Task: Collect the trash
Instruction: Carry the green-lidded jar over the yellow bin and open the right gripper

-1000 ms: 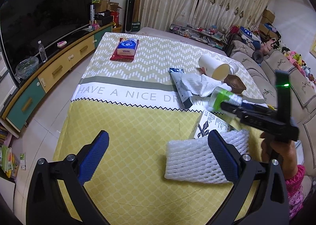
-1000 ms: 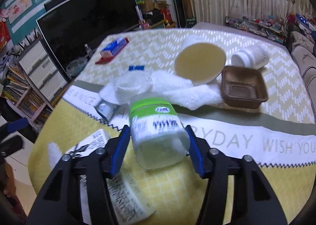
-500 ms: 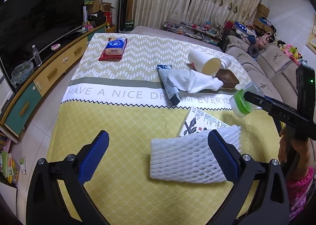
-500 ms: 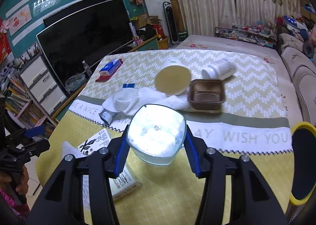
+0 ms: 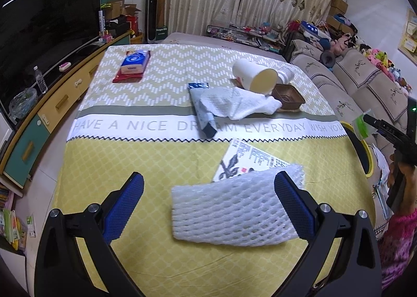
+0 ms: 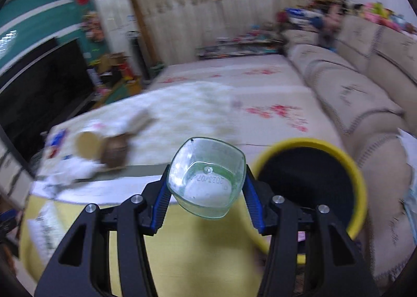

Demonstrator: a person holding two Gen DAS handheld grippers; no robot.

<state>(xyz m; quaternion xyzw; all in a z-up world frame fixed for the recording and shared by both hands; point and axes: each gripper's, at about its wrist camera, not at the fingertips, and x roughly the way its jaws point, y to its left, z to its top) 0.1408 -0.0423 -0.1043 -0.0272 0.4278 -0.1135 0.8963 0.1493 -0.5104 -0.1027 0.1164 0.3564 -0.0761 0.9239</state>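
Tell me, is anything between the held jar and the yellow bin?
Nothing visible. The right gripper holds the clear jar just left of the yellow-rimmed bin, whose dark mouth looks open, with only air between them.

1. The left wrist view was sharp and evenly lit by soft indoor light, with only faint shadows under the white foam net (image 5: 235, 212) on the yellow tablecloth (image 5: 146, 166).
2. Straight lines bowed strongly toward the rim, and black vignette filled the corners at 1, 5, 7 and 11 o'clock.
3. The television screen (image 5: 49, 28) at 10 o'clock stayed dark, with a pale streak of glare.
4. The right wrist view was smeared by motion blur, worst from 9 to 12 o'clock.
5. There, only the clear plastic jar (image 6: 207, 177) at centre and the fingers (image 6: 251, 200) beside it looked crisp.
6. The yellow-rimmed bin (image 6: 357, 179) at 3 o'clock was softly blurred, its inside black.
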